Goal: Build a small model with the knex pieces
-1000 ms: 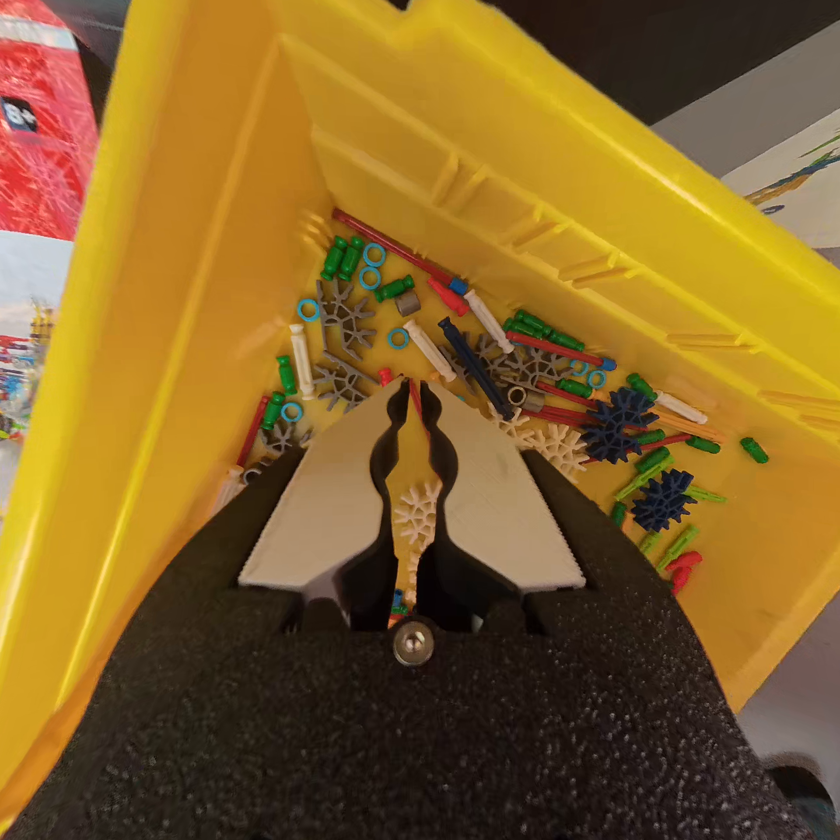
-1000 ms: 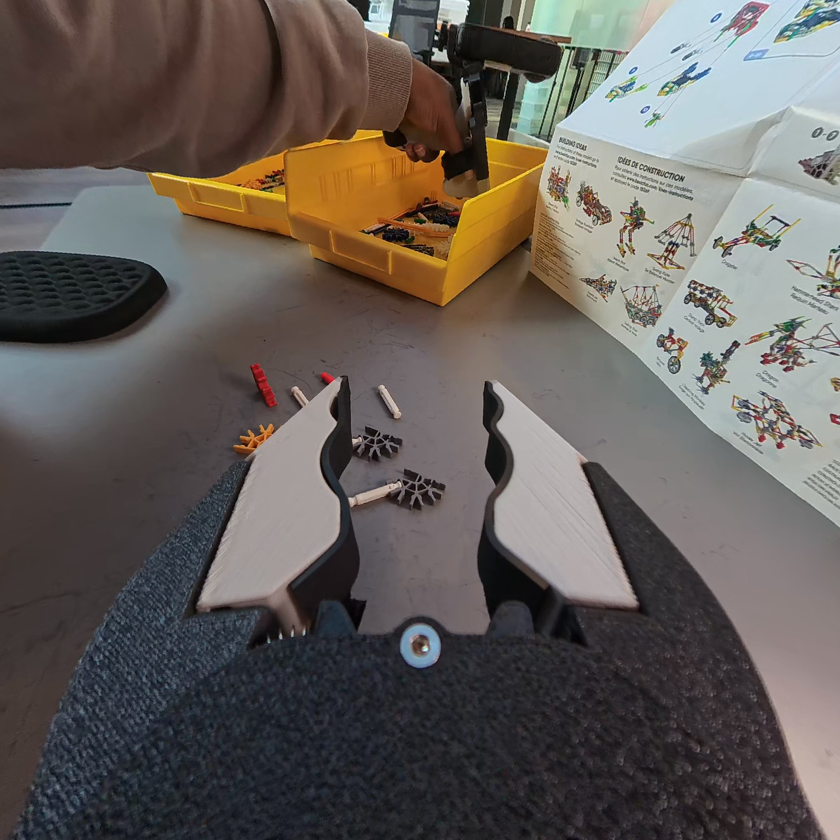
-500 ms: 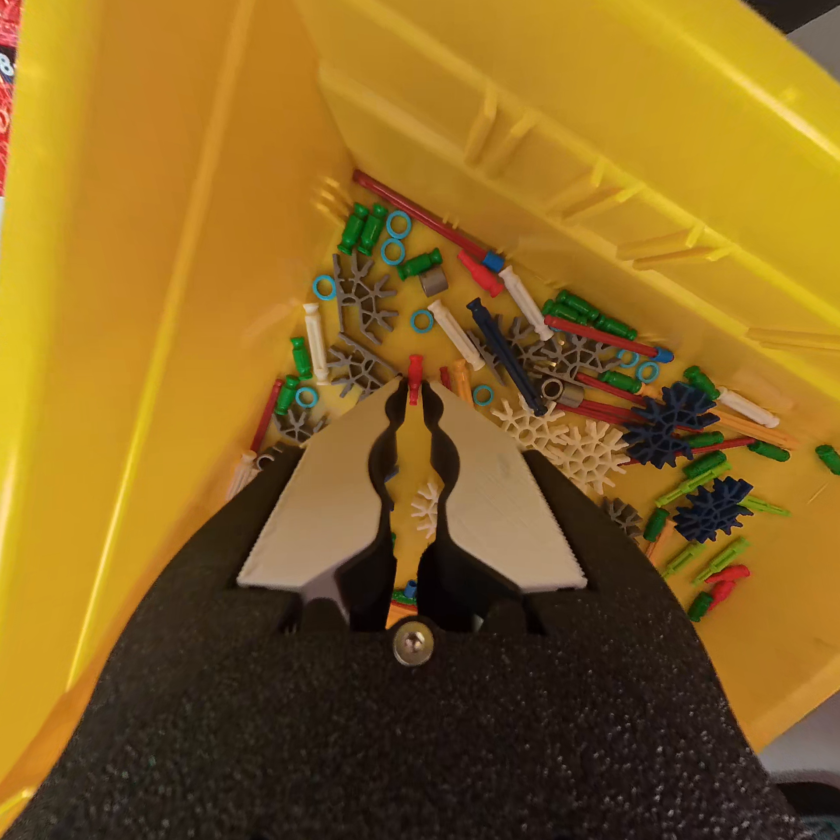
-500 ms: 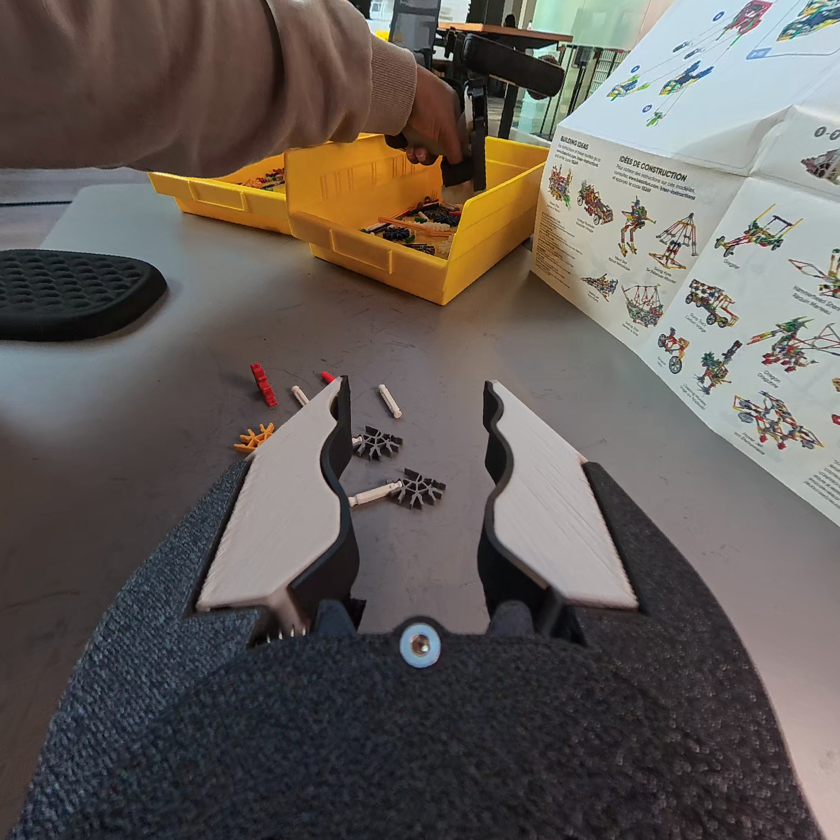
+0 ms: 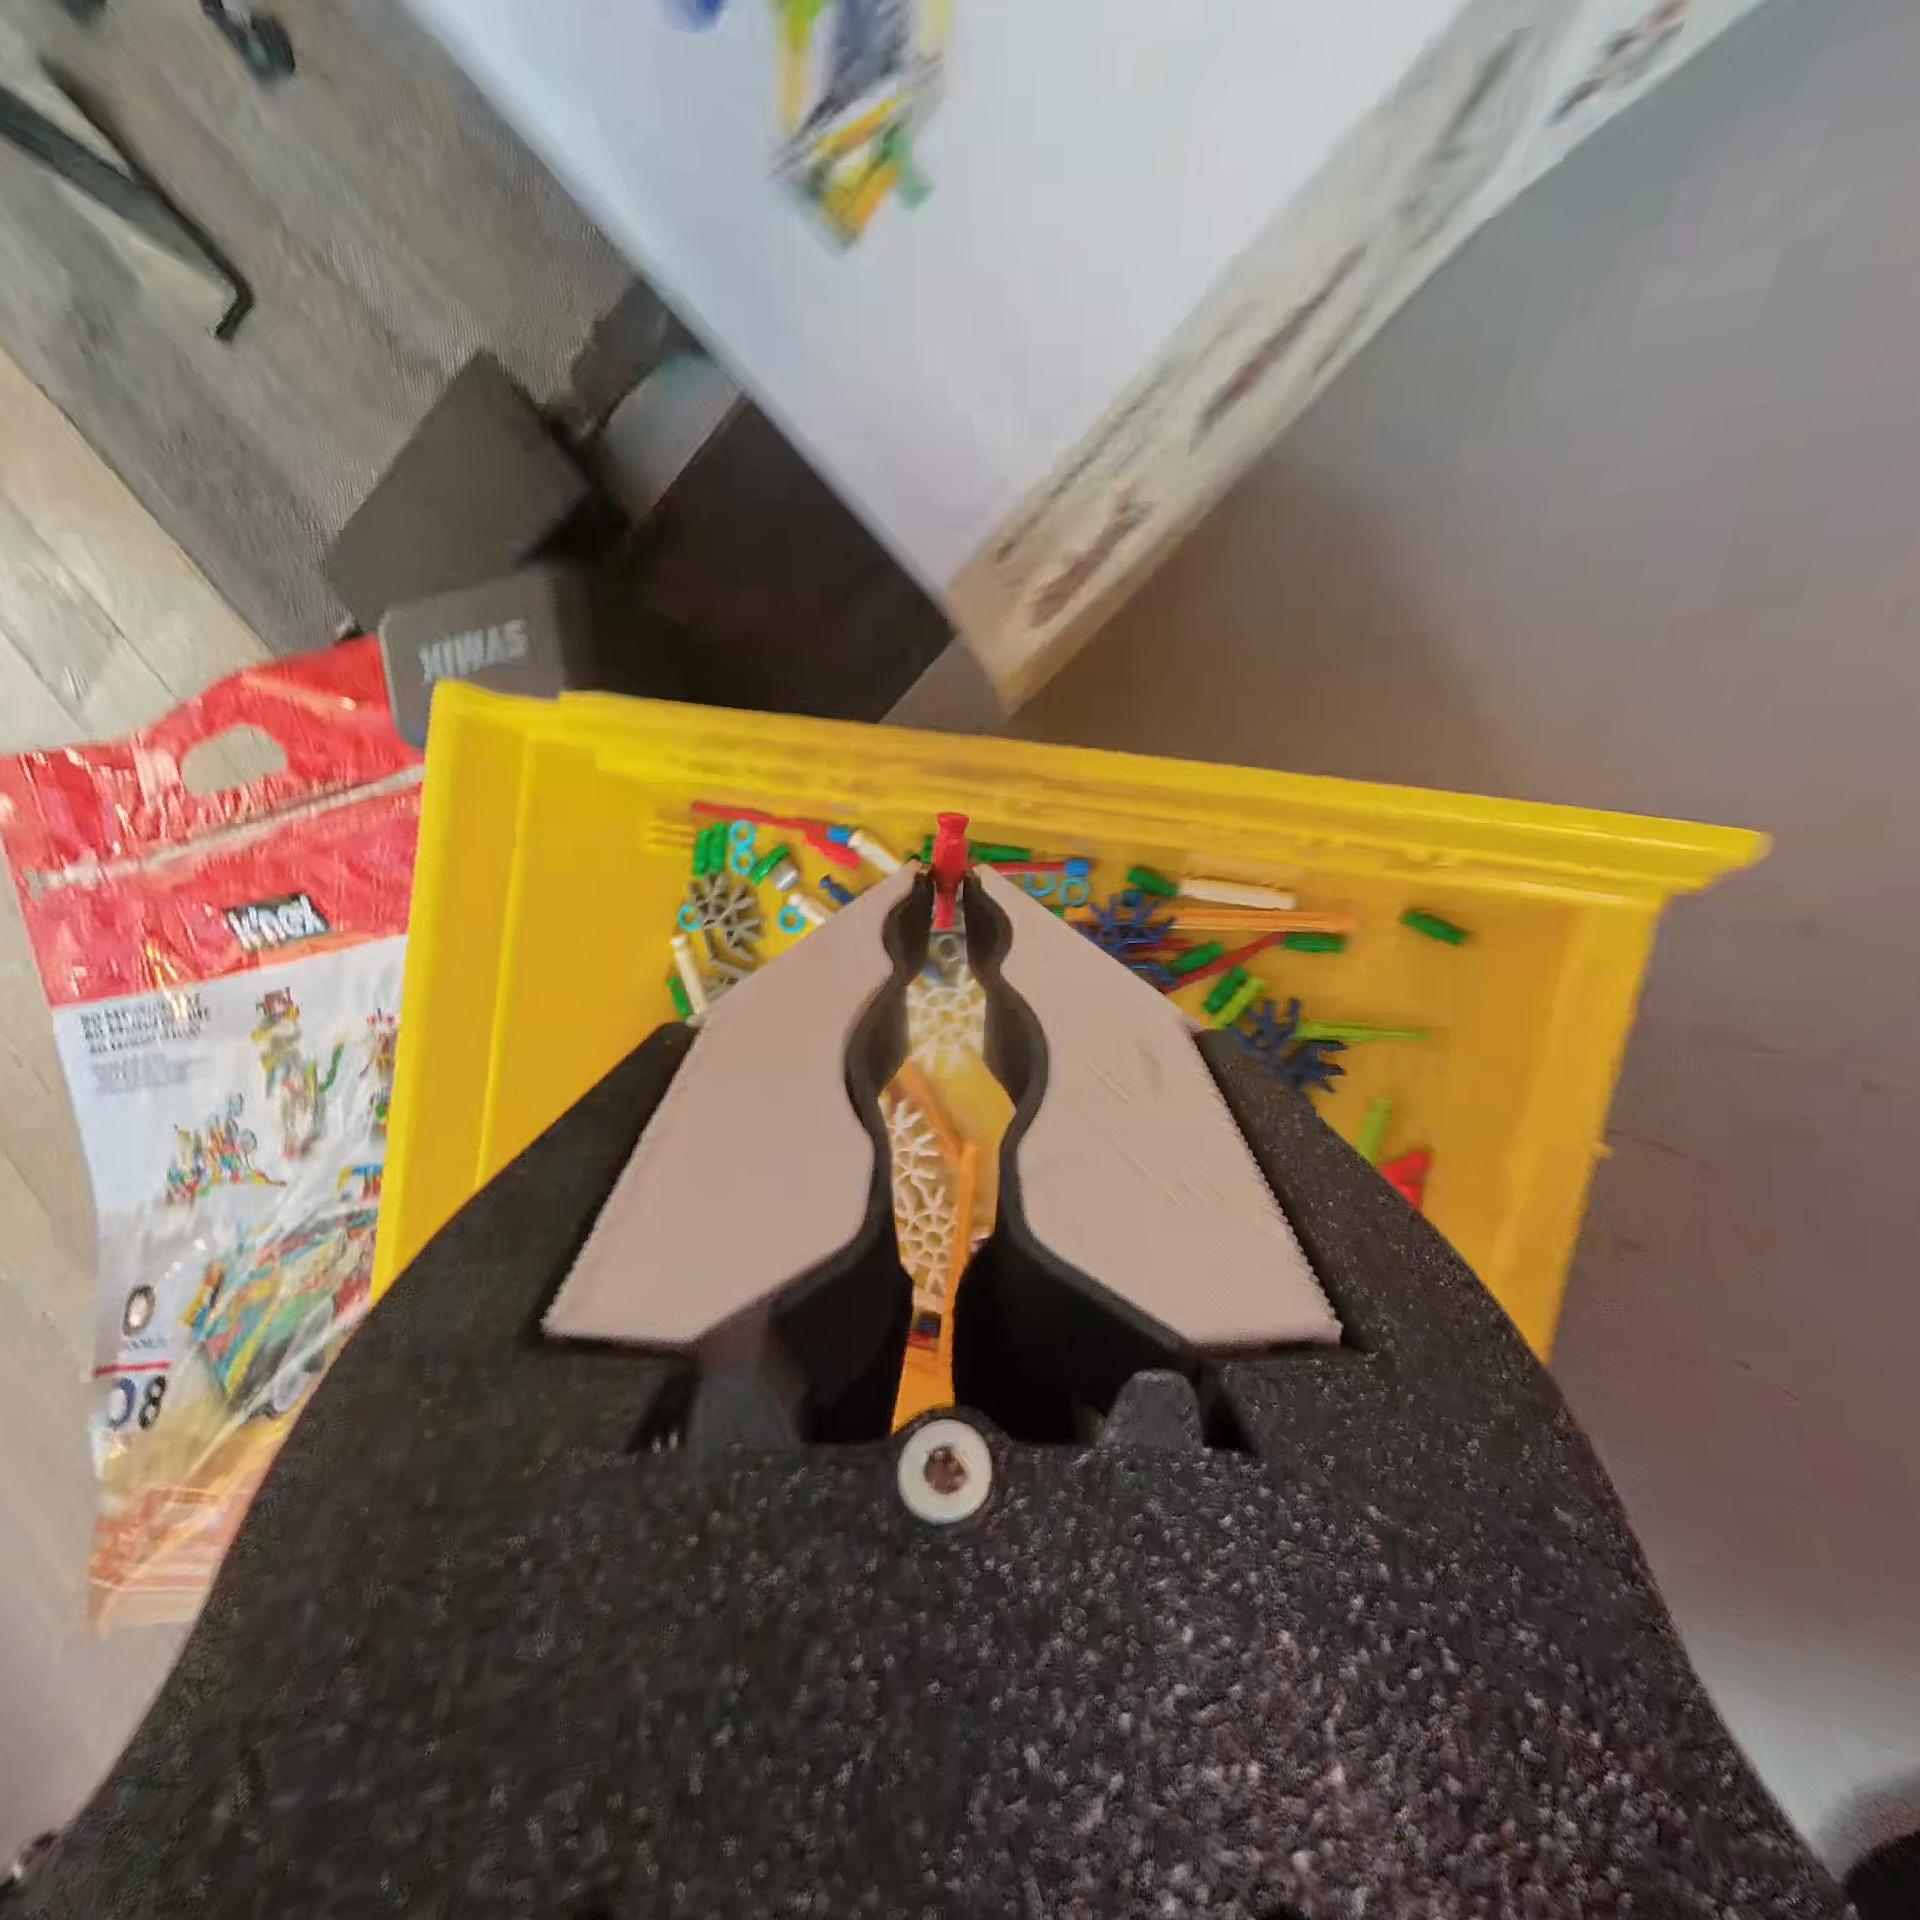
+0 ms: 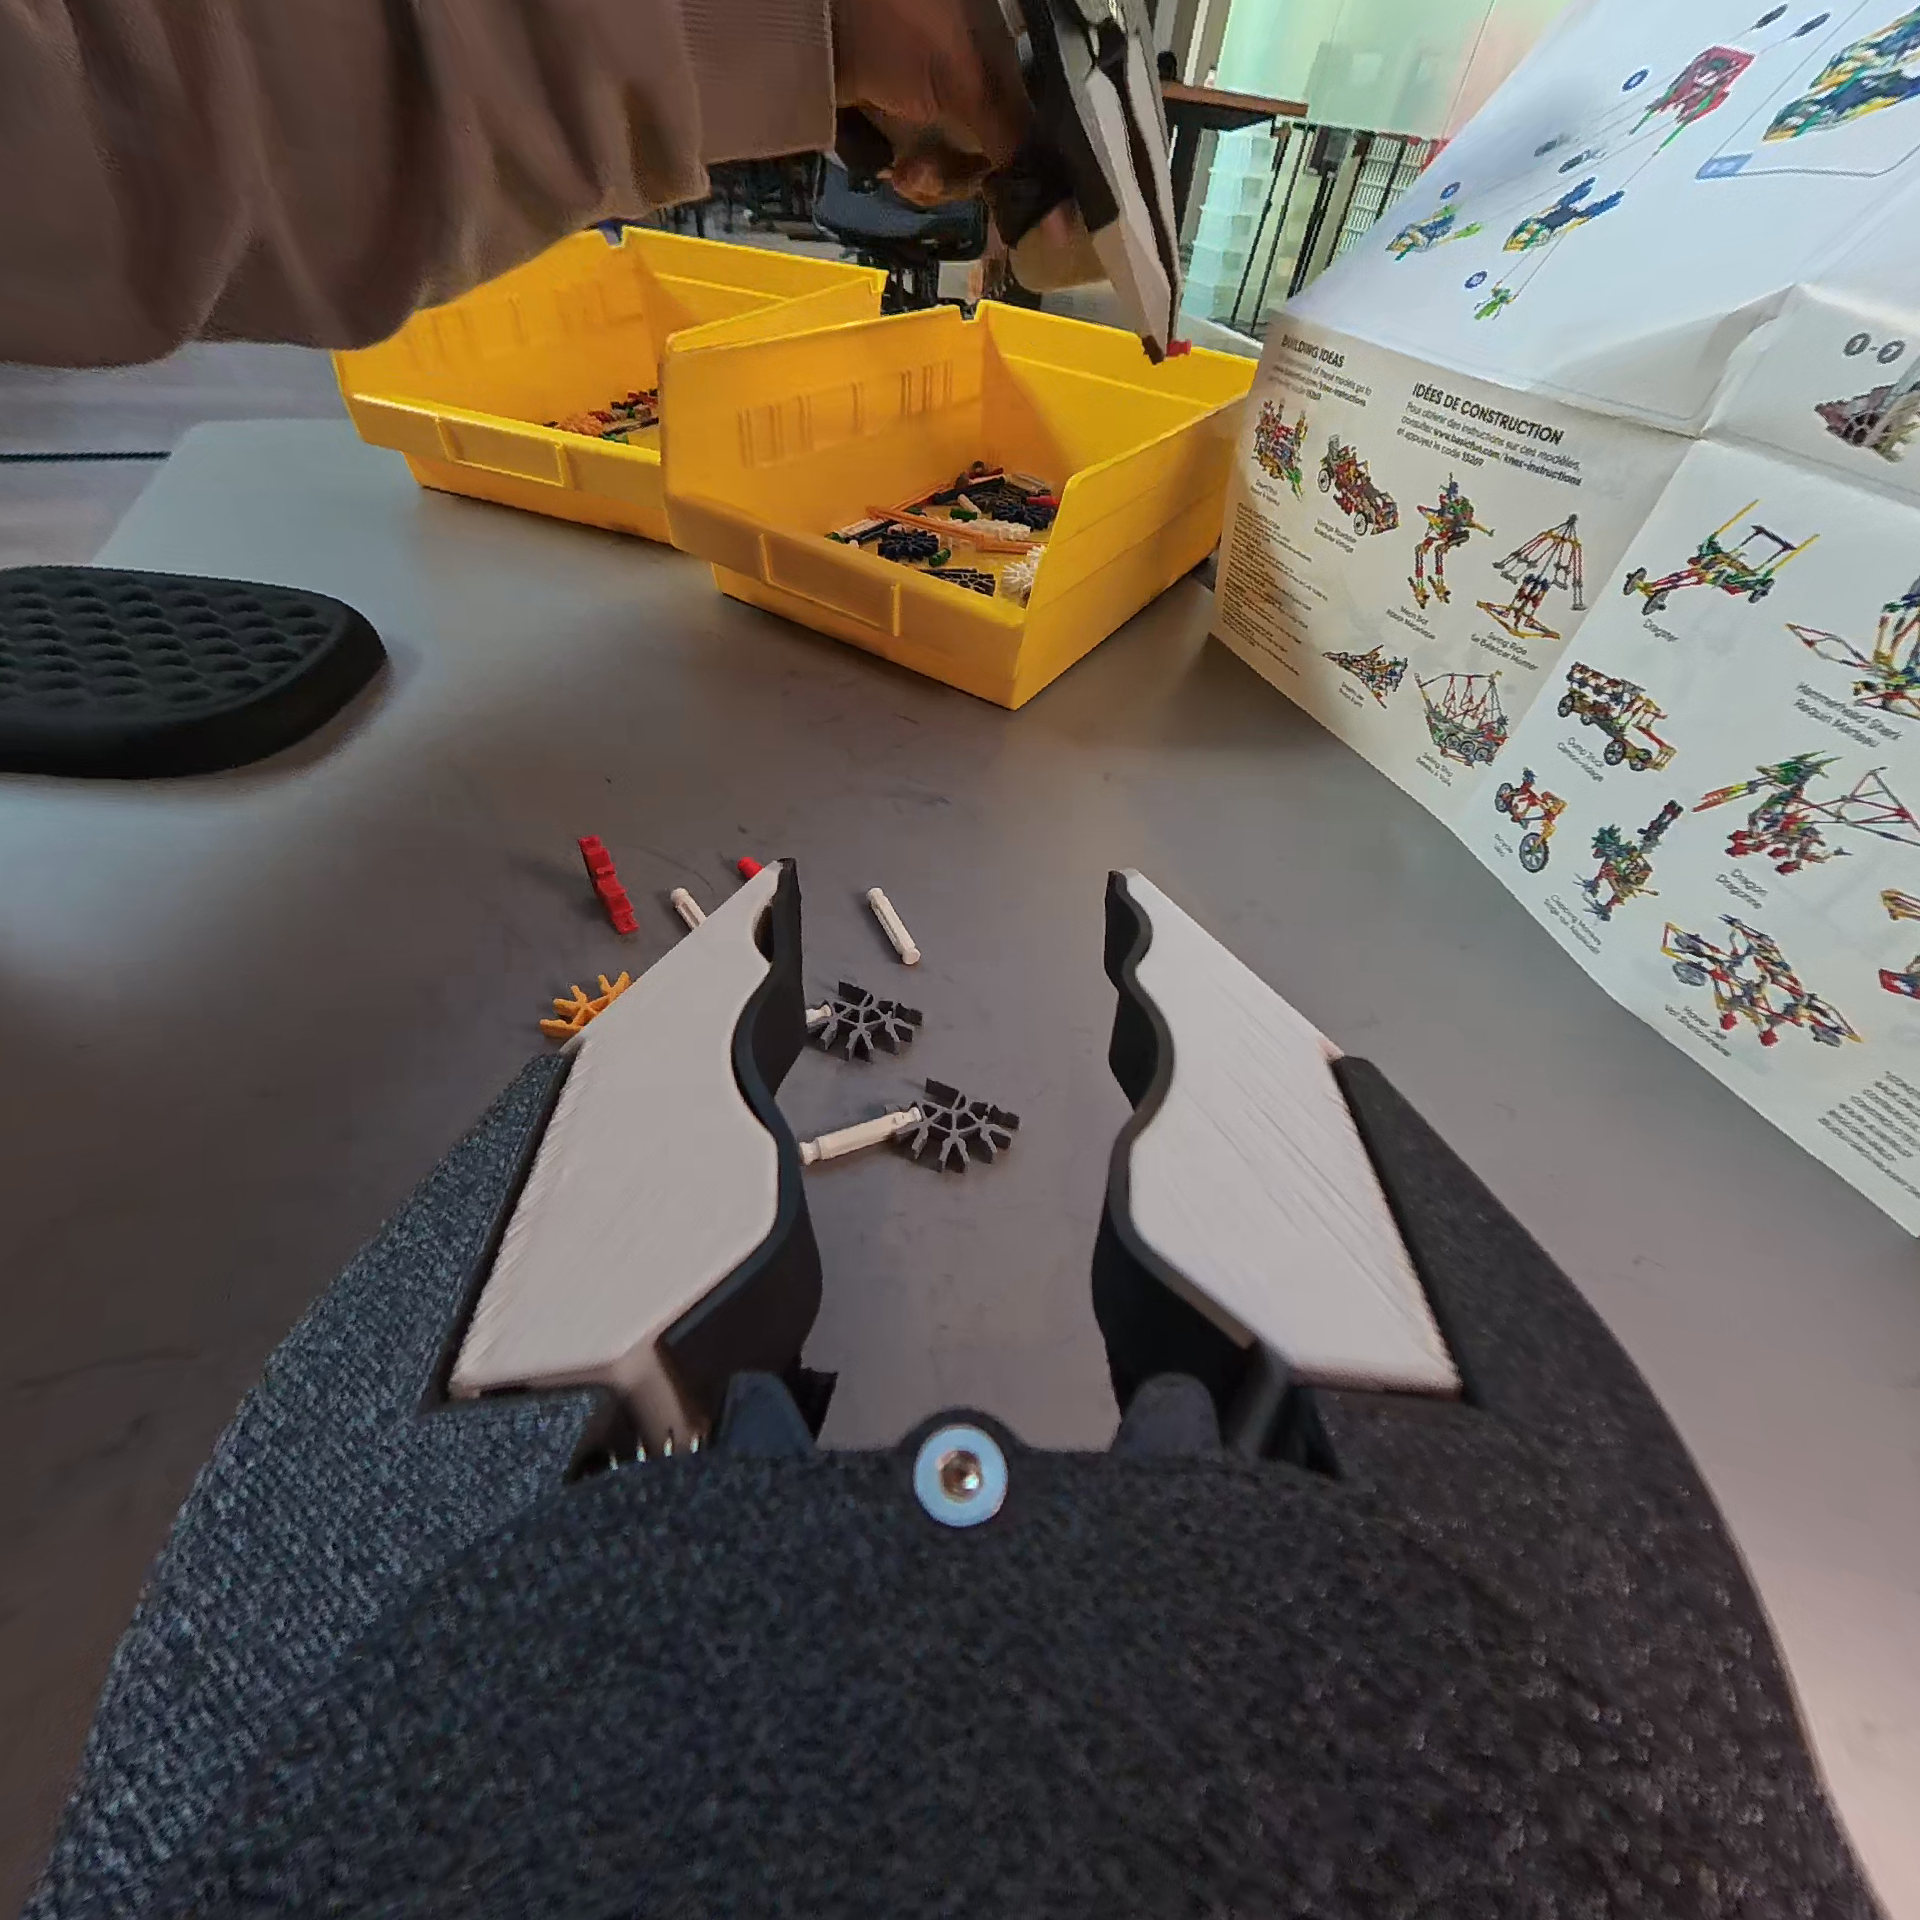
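Left hand-held gripper (image 5: 943, 883) clamped on a little red connector (image 5: 947, 865), lifted above the yellow bin (image 5: 468, 935)

The red piece sticks out past the tips toward 12 o'clock, long axis in line with the fingers. Right hand-held gripper (image 6: 951, 904) hangs wide open and empty over the worktop (image 6: 1039, 790), grey snowflake pieces (image 6: 961, 1122) between its fingers, white rod (image 6: 891, 925) near 12. Half a second ago the left one was down inside the bin among the parts; now it's raised clear with the bin below, while the right hasn't budged.

Two bins (image 6: 940, 623) side by side at table's (image 6: 416, 748) far end; instruction sheet (image 6: 1621, 623) right of them; loose connectors (image 6: 956, 1122) and rods (image 6: 894, 925) nearer, mat (image 6: 156, 665) left.
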A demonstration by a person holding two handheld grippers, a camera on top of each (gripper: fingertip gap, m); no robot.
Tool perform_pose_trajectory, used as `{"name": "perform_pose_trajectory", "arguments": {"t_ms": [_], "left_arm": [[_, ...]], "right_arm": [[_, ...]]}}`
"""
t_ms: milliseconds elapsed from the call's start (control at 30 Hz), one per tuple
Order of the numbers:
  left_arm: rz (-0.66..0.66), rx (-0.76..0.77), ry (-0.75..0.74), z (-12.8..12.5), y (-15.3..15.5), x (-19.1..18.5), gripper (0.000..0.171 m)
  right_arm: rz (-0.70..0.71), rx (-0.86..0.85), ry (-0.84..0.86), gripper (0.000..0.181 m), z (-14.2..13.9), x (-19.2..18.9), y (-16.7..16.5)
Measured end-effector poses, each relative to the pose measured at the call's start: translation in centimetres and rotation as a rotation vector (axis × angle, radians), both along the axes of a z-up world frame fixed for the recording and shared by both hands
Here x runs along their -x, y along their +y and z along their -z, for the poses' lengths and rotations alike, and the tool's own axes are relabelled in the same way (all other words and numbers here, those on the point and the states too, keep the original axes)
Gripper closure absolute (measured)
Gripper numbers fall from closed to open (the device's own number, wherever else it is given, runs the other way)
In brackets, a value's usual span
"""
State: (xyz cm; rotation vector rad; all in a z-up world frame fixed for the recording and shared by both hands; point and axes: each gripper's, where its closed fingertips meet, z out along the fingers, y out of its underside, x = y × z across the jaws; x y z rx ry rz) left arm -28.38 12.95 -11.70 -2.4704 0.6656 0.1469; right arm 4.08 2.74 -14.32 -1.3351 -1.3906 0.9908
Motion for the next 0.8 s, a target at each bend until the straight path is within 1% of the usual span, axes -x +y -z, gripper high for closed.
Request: {"name": "perform_pose_trajectory", "arguments": {"t_ms": [67,100,133,167,233,333,400,467,567,800], "left_arm": [[0.107,-0.047,0.047,-1.6,-2.1,-4.4,0.166],[0.16,-0.055,0.054,-1.7,-3.5,-6.9,0.166],[0.214,-0.05,0.03,-1.4,-5.1,-9.5,0.166],[0.263,-0.031,-0.012,-0.5,-6.8,-12.2,0.166],[0.343,0.029,-0.087,2.2,-10.2,-16.8,0.166],[0.397,0.094,-0.13,7.0,-13.8,-20.9,0.166],[0.405,0.136,-0.211,9.1,-15.3,-22.7,0.166],[0.387,0.156,-0.255,10.2,-15.7,-23.3,0.166],[0.367,0.182,-0.306,10.8,-15.7,-23.7,0.166],[0.393,0.199,-0.28,11.6,-15.4,-24.7,0.165]], "right_arm": [[-0.003,-0.007,-0.003,0.124,0.0,0.1,-0.2],[-0.005,-0.012,-0.003,0.124,-0.1,0.1,-0.3],[-0.003,-0.015,-0.002,0.124,-0.1,0.1,-0.3],[0.0,-0.018,-0.001,0.124,-0.2,0.1,-0.3],[0.01,-0.022,0.003,0.124,-0.3,0.1,-0.2],[0.03,-0.019,0.0,0.123,-0.2,0.0,0.2],[0.047,-0.02,-0.007,0.122,0.0,0.0,0.6],[0.057,-0.023,-0.01,0.121,0.1,0.0,0.7],[0.063,-0.029,-0.017,0.121,0.1,0.0,0.8],[0.062,-0.047,-0.027,0.121,0.2,0.1,0.6]]}}
